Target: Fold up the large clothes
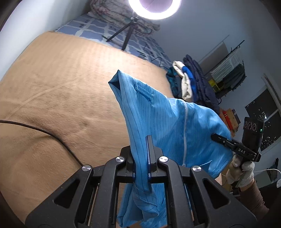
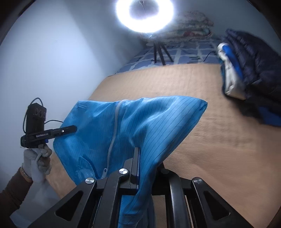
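A light blue pinstriped zip-front garment (image 1: 168, 119) hangs in the air above a tan blanket (image 1: 61, 84). My left gripper (image 1: 149, 140) is shut on one edge of it, with cloth draped over the fingers. My right gripper (image 2: 137, 150) is shut on the other edge of the garment (image 2: 140, 119). The right gripper also shows in the left wrist view (image 1: 216, 136), at the garment's right side. The left gripper shows in the right wrist view (image 2: 72, 129), at the garment's left side. The garment is stretched between the two, its white zipper (image 2: 113, 138) running down the middle.
A pile of folded clothes, dark navy, white and blue (image 1: 191, 84), lies at the blanket's right edge (image 2: 245, 70). A ring light on a tripod (image 1: 154, 8) stands at the far end on a blue patterned sheet (image 1: 108, 29). A black cable (image 1: 43, 131) crosses the blanket.
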Motion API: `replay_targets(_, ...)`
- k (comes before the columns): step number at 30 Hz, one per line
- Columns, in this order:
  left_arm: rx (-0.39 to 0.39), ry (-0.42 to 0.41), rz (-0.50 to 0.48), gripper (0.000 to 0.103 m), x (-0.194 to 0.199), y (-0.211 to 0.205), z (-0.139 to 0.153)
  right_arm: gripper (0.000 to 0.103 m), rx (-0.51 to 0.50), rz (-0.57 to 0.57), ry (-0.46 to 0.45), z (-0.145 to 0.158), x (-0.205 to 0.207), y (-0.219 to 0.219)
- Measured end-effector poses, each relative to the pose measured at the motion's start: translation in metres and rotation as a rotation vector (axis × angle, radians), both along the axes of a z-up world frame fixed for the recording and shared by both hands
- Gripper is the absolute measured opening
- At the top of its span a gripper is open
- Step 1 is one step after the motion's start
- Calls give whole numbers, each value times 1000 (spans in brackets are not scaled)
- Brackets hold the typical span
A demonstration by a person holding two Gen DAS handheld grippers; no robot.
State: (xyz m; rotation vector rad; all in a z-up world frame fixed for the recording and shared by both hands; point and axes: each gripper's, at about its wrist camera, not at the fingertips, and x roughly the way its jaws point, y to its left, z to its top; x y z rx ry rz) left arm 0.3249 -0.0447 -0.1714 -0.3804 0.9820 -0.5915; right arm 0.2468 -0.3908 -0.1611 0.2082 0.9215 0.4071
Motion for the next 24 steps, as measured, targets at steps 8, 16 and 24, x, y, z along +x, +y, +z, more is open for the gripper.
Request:
replay_targets(8, -22, -52, -51, 3, -24, -42, 41, 5, -134, -66, -64, 49, -39, -21)
replay_targets(16, -57, 2, -116, 2, -13, -85, 35, 4, -134, -118, -49, 56, -53, -57)
replay_targets(24, 45, 141, -143, 6, 9, -142, -50, 4, -69, -218, 116, -27, -39, -118)
